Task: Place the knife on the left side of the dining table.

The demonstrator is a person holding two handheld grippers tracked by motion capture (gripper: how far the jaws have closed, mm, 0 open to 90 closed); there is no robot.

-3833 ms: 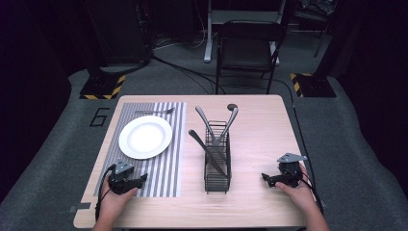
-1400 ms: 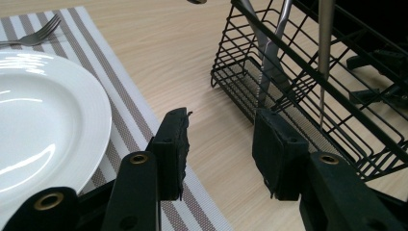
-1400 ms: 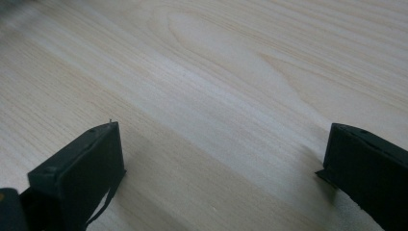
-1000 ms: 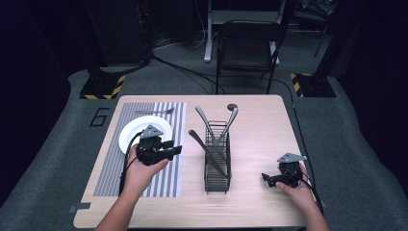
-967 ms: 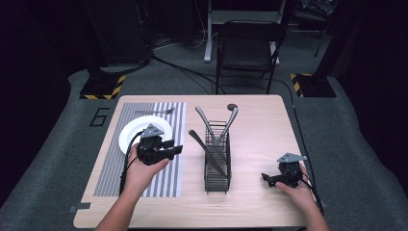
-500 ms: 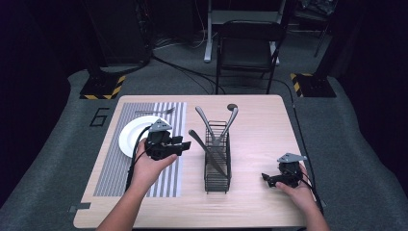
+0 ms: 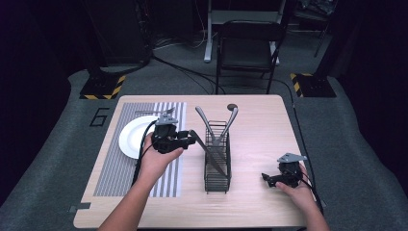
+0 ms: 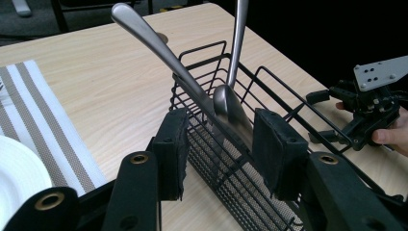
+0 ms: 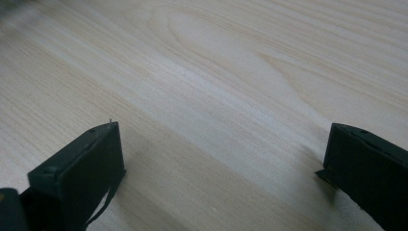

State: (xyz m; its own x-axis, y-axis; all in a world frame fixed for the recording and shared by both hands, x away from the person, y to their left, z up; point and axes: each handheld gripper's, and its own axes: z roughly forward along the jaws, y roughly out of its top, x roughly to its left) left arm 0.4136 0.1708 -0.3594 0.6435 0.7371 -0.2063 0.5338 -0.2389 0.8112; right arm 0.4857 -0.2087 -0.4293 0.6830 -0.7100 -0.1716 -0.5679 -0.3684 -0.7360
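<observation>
Black wire caddy, steel utensils

Desk: pale matt wood grain. Basket: black wire. Utensils: brushed metal. Plate: glossy white. Mat: striped woven cloth.

My left gripper blocks the near end of the rack, so I cannot see where the 2 utensil handles end inside it. The spoon runs off the top edge. The plate is cut by the left edge, and the mat too. From above, my left hand covers part of the plate's rim and the fork is too small to make out well. My right gripper has both jaws cropped at the bottom, over bare table.
</observation>
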